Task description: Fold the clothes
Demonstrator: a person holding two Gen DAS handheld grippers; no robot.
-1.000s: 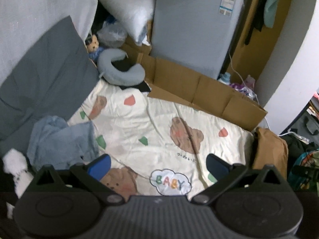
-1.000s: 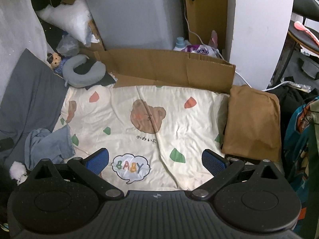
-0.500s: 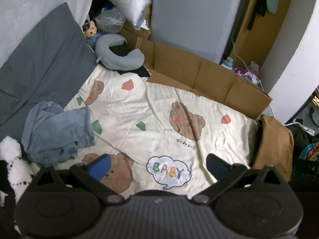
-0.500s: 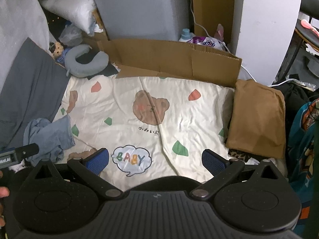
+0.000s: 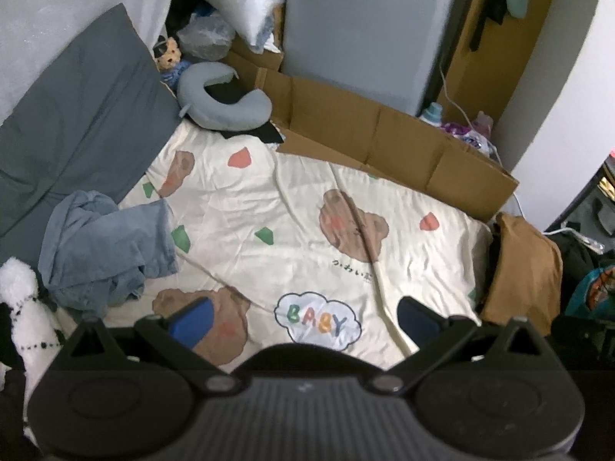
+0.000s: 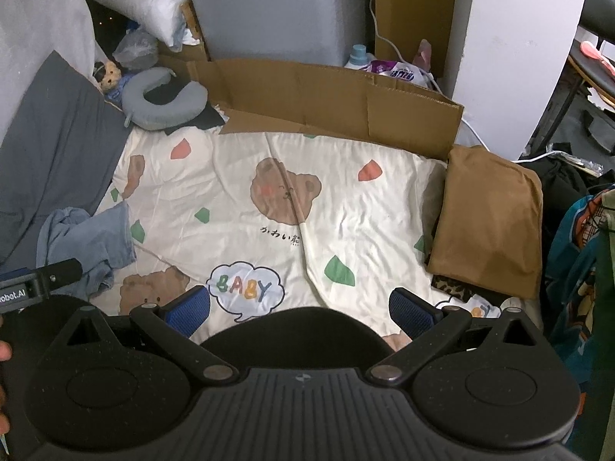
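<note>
A crumpled light-blue denim garment lies at the left edge of a cream bear-print blanket; the right wrist view shows the same garment on the blanket. A folded brown garment rests on the bed's right side, also seen as the brown garment in the left wrist view. My left gripper hovers open above the blanket's near edge, holding nothing. My right gripper is open too, over the "BABY" cloud print. The left gripper's body shows at the left edge of the right wrist view.
A cardboard sheet stands along the bed's far side before a grey cabinet. A grey neck pillow, a small teddy and a dark grey pillow sit at the left. A white plush toy lies near left.
Both grippers have pulled back and risen, so more of the bed shows. The left gripper's body has come into the right wrist view. The garments have not moved.
</note>
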